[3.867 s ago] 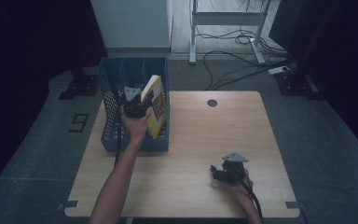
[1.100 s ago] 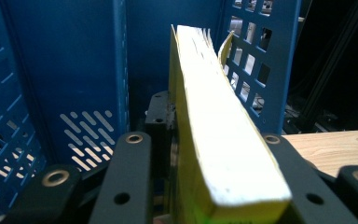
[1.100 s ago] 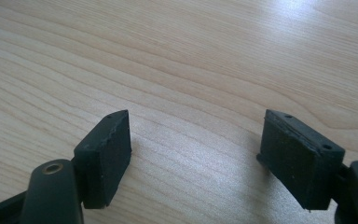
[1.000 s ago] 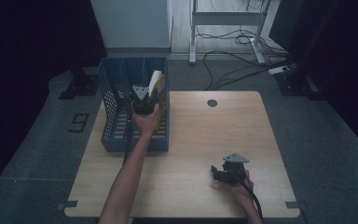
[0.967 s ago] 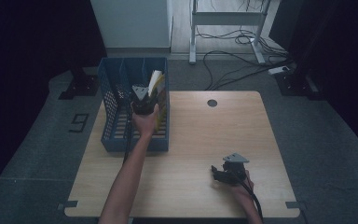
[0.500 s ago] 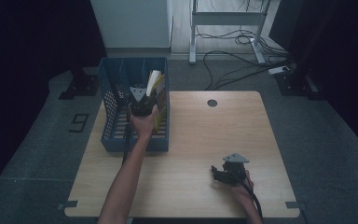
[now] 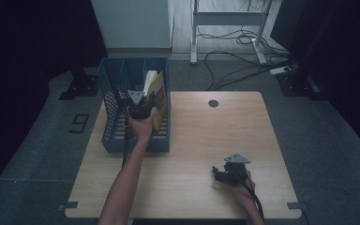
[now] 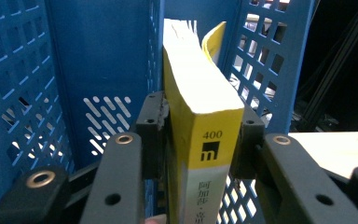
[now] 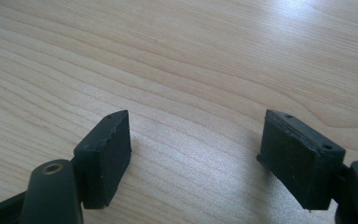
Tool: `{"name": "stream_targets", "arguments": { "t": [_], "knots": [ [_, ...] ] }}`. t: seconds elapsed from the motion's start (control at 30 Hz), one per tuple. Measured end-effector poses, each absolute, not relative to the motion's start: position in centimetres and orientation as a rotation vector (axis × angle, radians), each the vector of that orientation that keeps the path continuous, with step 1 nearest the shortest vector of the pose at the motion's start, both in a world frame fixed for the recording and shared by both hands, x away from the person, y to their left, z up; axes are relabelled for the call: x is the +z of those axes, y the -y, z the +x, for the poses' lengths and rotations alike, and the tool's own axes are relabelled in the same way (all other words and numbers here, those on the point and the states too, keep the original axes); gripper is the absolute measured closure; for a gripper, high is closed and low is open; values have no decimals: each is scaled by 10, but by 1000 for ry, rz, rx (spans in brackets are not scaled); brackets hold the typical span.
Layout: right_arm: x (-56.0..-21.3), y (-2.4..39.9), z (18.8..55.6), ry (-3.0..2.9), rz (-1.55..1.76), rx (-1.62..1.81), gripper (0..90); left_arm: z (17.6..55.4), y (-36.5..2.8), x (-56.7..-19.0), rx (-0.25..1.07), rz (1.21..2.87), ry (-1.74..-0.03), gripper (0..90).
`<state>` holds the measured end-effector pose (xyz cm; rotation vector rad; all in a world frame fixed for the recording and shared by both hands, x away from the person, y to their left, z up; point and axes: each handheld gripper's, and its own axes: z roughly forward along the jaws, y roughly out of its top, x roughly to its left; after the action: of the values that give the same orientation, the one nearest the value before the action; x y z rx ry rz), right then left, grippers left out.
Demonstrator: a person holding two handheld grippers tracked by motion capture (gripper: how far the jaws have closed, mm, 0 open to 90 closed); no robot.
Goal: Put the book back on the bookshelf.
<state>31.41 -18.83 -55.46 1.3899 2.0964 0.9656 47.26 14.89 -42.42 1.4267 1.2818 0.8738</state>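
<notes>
Fingers of the right gripper [image 9: 196,154] stand wide apart with nothing between them. It rests low over the bare wooden table [image 7: 192,140] at the near right, well away from the work. The left gripper [image 8: 198,135] is by far the nearer to the task's thing. It reaches forward over the near wall of the blue rack [image 7: 136,143], and the yellow book [image 8: 200,93] stands upright on edge between its jaws, spine toward the camera and long axis running away from the hand into the rack. One black pad lies against each cover, though the jaws have just been opening, so I judge the grip to be loosening, not yet let go. The coming move turns on this: the book lies straight ahead of the fingers, so the hand should draw back along that same line without dragging the book. In the high view the book [image 7: 155,89] sits in the rack's right-hand compartment, between a divider and the latticed right wall, its loose pages fanning at the far end. I see nothing in the other compartments.
</notes>
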Motion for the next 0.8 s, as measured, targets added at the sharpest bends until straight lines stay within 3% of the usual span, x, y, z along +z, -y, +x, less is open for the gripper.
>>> {"name": "stream_targets", "arguments": {
  "t": [0.4, 0.8],
  "knots": [
    [-555, 188, 314, -2095, 1390, 968, 236, 466, -154, -419, 877, 1409, -1264, 541],
    [-555, 188, 314, -2097, 1389, 967, 236, 464, -158, -419, 788, 1459, -1250, 469]
  ]
}}
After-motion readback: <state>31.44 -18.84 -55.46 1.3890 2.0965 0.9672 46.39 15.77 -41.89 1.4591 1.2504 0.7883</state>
